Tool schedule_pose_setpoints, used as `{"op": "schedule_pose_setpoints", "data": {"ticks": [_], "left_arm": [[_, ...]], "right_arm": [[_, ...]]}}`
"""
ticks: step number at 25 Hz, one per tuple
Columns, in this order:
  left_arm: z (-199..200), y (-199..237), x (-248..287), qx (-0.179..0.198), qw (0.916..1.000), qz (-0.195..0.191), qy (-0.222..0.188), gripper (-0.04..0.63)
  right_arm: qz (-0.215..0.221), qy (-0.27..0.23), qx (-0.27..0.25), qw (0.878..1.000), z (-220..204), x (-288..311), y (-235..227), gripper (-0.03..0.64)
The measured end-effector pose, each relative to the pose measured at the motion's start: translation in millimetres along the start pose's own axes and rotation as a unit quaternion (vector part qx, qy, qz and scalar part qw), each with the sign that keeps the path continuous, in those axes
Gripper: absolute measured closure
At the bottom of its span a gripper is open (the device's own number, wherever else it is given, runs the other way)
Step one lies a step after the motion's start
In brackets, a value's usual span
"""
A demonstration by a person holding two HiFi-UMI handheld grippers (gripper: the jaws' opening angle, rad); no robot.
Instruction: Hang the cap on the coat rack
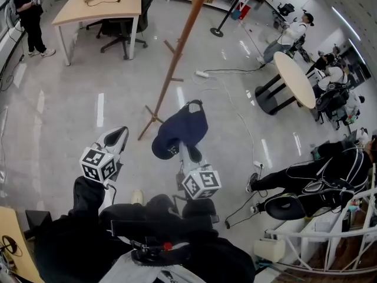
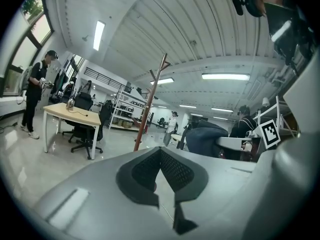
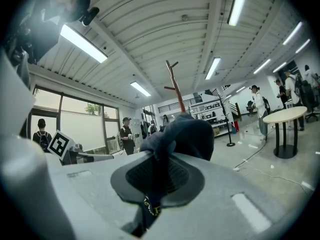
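Note:
The navy cap (image 1: 179, 133) hangs from my right gripper (image 1: 186, 148), which is shut on its back strap. In the right gripper view the cap (image 3: 187, 136) bulges just beyond the right gripper (image 3: 159, 156), and the strap runs down between the pads. The wooden coat rack (image 1: 177, 52) leans across the floor ahead, its foot just left of the cap; its forked top (image 3: 173, 81) rises behind the cap. My left gripper (image 1: 118, 135) hovers left of the cap, apart from it. In its own view the left gripper (image 2: 161, 151) is shut with nothing in it, and the rack pole (image 2: 152, 99) stands ahead.
A wooden desk (image 1: 100, 5) and office chair (image 1: 121, 31) stand at the back left. A round white table (image 1: 294, 78) is at the right. A cable and power strip (image 1: 203, 73) lie on the floor beyond the rack. A person sits low at the right (image 1: 318, 175).

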State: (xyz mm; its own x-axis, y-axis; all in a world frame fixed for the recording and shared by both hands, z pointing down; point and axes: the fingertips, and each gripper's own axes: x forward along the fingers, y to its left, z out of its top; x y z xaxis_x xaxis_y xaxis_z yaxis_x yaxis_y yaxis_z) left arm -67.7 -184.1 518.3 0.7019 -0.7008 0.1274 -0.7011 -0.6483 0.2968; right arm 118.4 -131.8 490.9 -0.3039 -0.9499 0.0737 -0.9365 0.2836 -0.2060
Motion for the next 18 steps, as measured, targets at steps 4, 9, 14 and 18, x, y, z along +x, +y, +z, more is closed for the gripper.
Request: {"op": "schedule_pose_setpoints", "data": {"ticks": [4, 9, 14, 18], "left_arm": [[1, 5, 7, -0.002, 1.0000, 0.000, 0.004, 0.592], [-3, 10, 25, -0.003, 0.9999, 0.013, 0.001, 0.592], [-2, 24, 48, -0.005, 0.9996, 0.028, 0.004, 0.592], [6, 30, 65, -0.003, 0.9995, 0.031, 0.001, 0.592]], "right_arm": [[0.006, -0.008, -0.006, 1.000, 7, 12, 0, 0.603], [0.019, -0.020, -0.014, 1.000, 14, 25, -16, 0.603], [0.027, -0.032, -0.016, 0.999, 26, 50, -34, 0.603], [0.033, -0.044, -0.019, 0.998, 42, 68, -49, 0.603]]}}
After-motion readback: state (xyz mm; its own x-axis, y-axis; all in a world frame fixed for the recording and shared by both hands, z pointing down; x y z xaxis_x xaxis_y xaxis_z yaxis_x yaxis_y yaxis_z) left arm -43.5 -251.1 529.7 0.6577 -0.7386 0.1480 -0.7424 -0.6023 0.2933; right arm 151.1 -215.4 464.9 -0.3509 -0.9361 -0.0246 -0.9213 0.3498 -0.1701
